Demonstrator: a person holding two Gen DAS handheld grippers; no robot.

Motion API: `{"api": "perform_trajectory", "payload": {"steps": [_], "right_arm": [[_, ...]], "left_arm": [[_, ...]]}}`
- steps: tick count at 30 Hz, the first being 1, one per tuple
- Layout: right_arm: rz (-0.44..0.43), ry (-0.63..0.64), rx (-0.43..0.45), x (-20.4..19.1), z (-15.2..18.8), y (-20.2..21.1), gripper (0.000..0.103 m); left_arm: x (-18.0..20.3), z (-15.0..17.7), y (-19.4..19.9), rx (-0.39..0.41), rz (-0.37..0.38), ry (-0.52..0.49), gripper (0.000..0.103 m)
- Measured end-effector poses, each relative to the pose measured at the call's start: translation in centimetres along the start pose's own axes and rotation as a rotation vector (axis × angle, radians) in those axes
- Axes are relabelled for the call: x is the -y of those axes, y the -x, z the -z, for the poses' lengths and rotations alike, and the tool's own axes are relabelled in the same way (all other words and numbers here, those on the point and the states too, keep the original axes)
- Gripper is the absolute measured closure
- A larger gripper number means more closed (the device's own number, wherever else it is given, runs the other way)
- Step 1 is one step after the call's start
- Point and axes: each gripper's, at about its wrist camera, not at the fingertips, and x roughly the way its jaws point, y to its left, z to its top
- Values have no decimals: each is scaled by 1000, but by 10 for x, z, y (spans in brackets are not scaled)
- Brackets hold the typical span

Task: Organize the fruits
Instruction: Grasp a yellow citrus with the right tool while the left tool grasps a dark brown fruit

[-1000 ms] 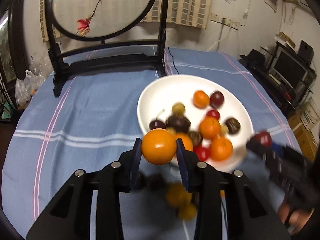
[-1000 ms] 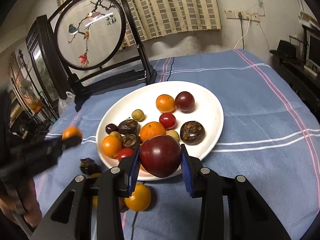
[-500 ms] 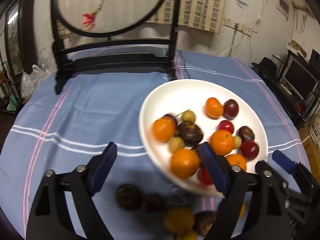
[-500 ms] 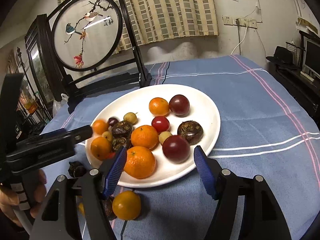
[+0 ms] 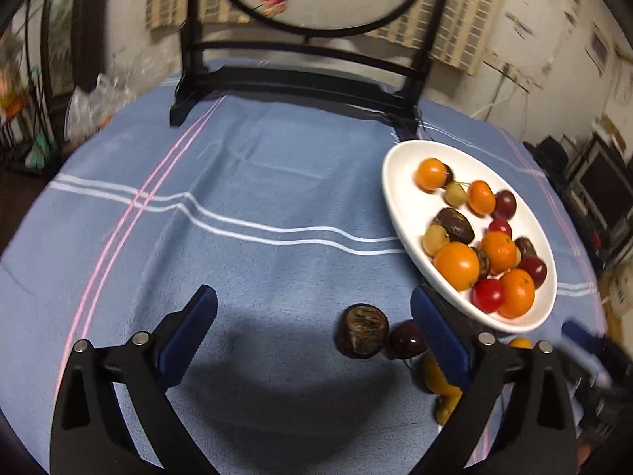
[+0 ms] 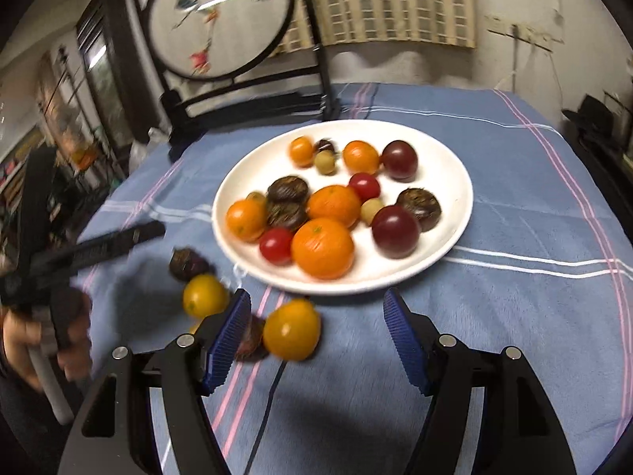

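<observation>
Left gripper (image 5: 314,324): jaws opening, near full spread, nothing clamped. Brown water chestnut (image 5: 362,330) lies on the blue tablecloth (image 5: 245,182) between its fingers, toward the right one; dark cherry tomato (image 5: 407,339) touching it. Right gripper (image 6: 316,316): half open, empty. Yellow tomato (image 6: 292,329) lies just inside its left finger, short of the white plate (image 6: 455,182). Likely next pick: each hand takes its nearest loose fruit.
</observation>
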Motion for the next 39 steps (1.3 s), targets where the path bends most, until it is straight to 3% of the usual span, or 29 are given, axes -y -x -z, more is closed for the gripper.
{"api": "perform_trajectory", "payload": {"steps": [4,6,9,14,16,17,22,28,33,36,39], "right_arm": [[18,64,-45,-12,9,-3,34],[24,78,-71,-15,11,-9,40],[22,55,-87,-14,13,-17,48],[-6,-57,-58,-7,15,-34,48],[-23,-78,-48,-6,15,-37,54],[-50,-90,-51,-5,15,-39,63],[-132,-183,-61,9,14,-36,63],[-143,-199,-17,15,9,-22,63],[-133,-186,-24,13,9,-23,63],[-125,-179,-11,13,10,-19,63],[-124,-179,-7,13,10,-17,63]], "left_arm": [[0,2,0,-14,1,0,7],[4,3,3,-6,-16,-35,7],[11,5,7,5,-36,-94,7],[18,8,6,-12,-35,-144,7],[20,10,2,-26,-40,-165,7],[21,11,-2,-40,-36,-174,7],[18,14,-13,-81,-45,-180,7],[20,16,-4,-77,-19,-266,7],[19,17,-9,-95,-49,-299,7],[17,18,-17,-124,-86,-306,20],[15,18,-18,-131,-64,-292,21]]}}
